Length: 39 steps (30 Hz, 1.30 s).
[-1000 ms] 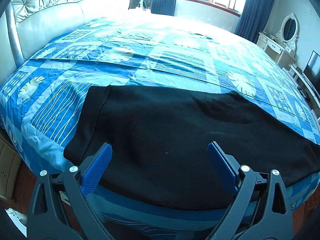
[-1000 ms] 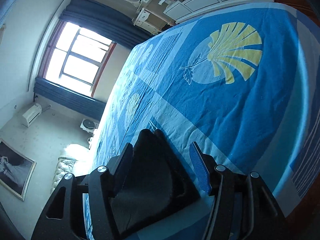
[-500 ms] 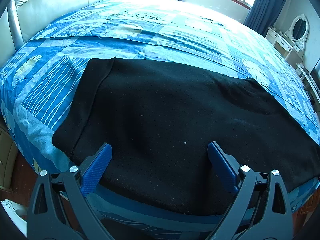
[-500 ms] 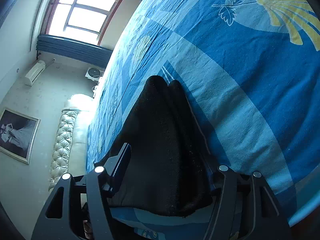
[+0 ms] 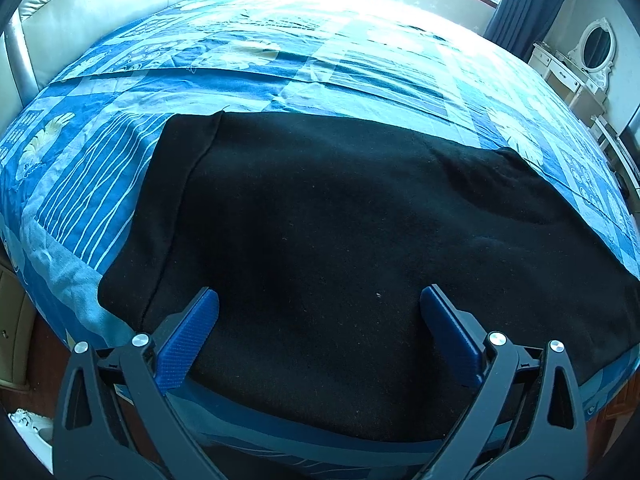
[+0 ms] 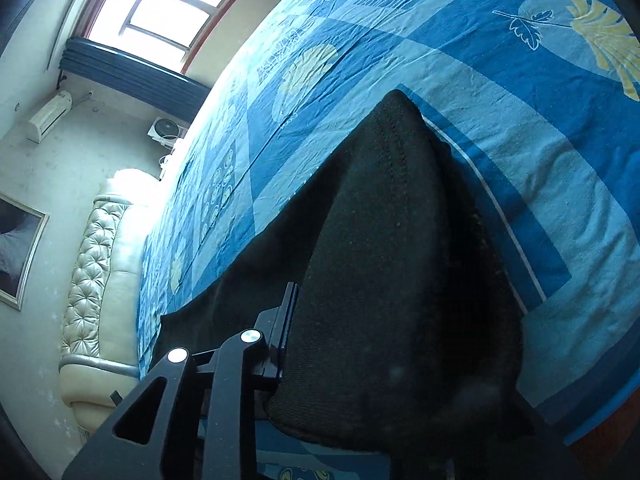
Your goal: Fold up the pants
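Black pants (image 5: 340, 220) lie spread flat across the near side of a bed with a blue patterned cover (image 5: 360, 64). My left gripper (image 5: 319, 294) hovers open over the pants' near edge, its blue pads wide apart with nothing between them. In the right wrist view one end of the pants (image 6: 400, 260) is bunched up into a ridge. My right gripper (image 6: 320, 300) is closing on this bunched cloth. Its left finger (image 6: 290, 312) presses against the fabric, and the other finger is hidden under it.
A padded cream headboard (image 5: 100, 12) curves round the bed's left side. A white dresser with an oval mirror (image 5: 580, 68) stands at the far right. Windows with blue curtains (image 6: 168, 4) are beyond the bed. The wooden floor (image 5: 44, 344) shows below the bed edge.
My right gripper moved in over the pants' end, and its jaws narrowed onto the bunched cloth. My left gripper sank a little closer to the pants, still wide open.
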Each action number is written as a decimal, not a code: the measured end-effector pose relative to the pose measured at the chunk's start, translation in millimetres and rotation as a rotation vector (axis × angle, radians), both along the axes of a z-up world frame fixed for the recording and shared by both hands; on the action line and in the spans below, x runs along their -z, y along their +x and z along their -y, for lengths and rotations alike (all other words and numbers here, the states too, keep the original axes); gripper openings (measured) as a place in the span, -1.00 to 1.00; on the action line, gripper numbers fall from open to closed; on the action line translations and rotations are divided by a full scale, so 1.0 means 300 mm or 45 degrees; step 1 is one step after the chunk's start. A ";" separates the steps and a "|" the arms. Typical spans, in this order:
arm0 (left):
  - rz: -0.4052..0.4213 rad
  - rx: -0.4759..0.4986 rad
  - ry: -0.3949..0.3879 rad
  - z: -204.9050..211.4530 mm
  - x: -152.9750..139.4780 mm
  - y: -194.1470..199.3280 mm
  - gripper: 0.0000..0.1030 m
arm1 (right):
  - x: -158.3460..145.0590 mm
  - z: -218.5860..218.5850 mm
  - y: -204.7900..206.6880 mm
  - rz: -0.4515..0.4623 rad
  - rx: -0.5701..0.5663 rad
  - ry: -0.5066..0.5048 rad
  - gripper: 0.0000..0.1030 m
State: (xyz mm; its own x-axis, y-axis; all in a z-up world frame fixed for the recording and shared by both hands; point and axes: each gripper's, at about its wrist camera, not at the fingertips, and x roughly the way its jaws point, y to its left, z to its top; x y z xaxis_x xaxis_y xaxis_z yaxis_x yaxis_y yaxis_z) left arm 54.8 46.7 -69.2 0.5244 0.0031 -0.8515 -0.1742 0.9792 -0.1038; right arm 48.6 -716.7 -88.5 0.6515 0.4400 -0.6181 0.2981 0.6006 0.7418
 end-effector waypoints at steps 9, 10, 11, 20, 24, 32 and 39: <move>-0.004 0.027 -0.015 -0.004 -0.006 -0.018 0.95 | -0.248 -0.182 0.015 0.208 -0.002 0.036 -0.53; -0.002 0.030 -0.014 -0.002 -0.006 -0.020 0.95 | -0.278 -0.212 0.019 0.235 -0.018 0.037 -0.53; 0.001 0.031 -0.013 -0.002 -0.006 -0.021 0.95 | -0.307 -0.246 0.024 0.259 -0.036 0.035 -0.53; -0.005 0.039 0.005 0.009 -0.007 -0.023 0.95 | -0.453 -0.582 0.093 0.369 -0.251 -0.016 -0.53; -0.009 0.044 0.003 0.008 -0.006 -0.023 0.95 | -0.439 -0.733 0.135 0.353 -0.337 -0.051 -0.53; -0.019 0.050 -0.002 0.001 -0.001 -0.014 0.95 | -0.365 -0.987 0.186 0.280 -0.454 -0.151 -0.53; -0.016 0.053 0.007 0.003 0.002 -0.013 0.96 | -0.271 -1.164 0.219 0.183 -0.550 -0.350 -0.53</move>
State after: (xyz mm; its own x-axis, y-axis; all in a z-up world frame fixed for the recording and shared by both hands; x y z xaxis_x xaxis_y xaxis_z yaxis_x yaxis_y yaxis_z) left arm 50.9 45.6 -69.9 0.5131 -0.0137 -0.8582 -0.1347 0.9862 -0.0963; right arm 114.3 -367.7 -7.1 0.5336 0.5212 -0.6660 -0.1126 0.8243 0.5548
